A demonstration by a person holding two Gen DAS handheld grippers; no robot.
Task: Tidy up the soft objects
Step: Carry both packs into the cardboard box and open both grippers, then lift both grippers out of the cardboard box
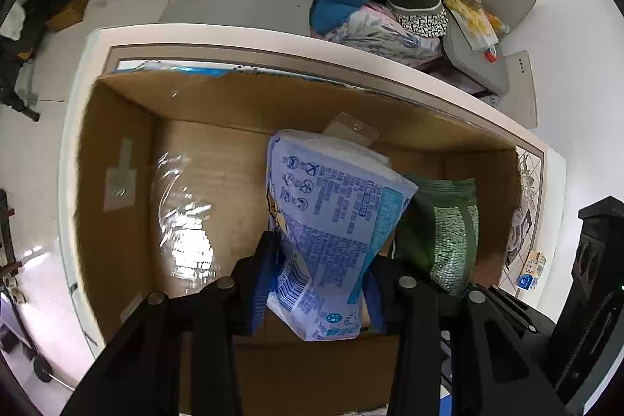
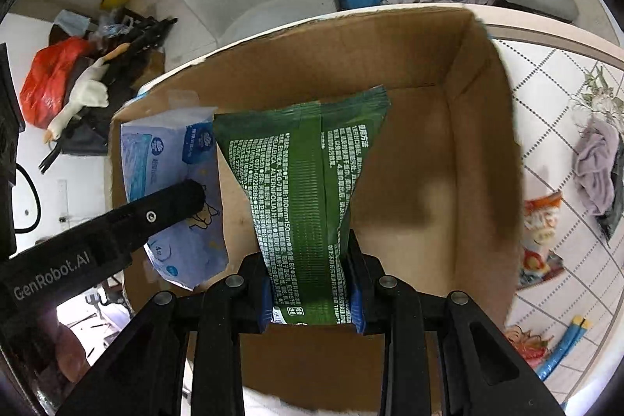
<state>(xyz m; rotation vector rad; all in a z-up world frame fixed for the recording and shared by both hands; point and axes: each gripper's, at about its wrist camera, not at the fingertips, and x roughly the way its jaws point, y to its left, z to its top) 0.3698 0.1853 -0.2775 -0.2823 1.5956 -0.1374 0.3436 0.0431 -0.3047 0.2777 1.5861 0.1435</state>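
Left tool (image 1: 318, 283) clamps blue pack (image 1: 331, 221); right tool (image 2: 312, 293) clamps green pack (image 2: 304, 190).

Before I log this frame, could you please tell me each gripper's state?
Left gripper: closed on the blue tissue pack.
Right gripper: closed on the green wipes pack.

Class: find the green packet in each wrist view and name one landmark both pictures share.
Left wrist view: the green packet is right of centre, beside the blue packet.
Right wrist view: the green packet fills the centre, clamped in the right gripper.
Shared landmark: the cardboard box.
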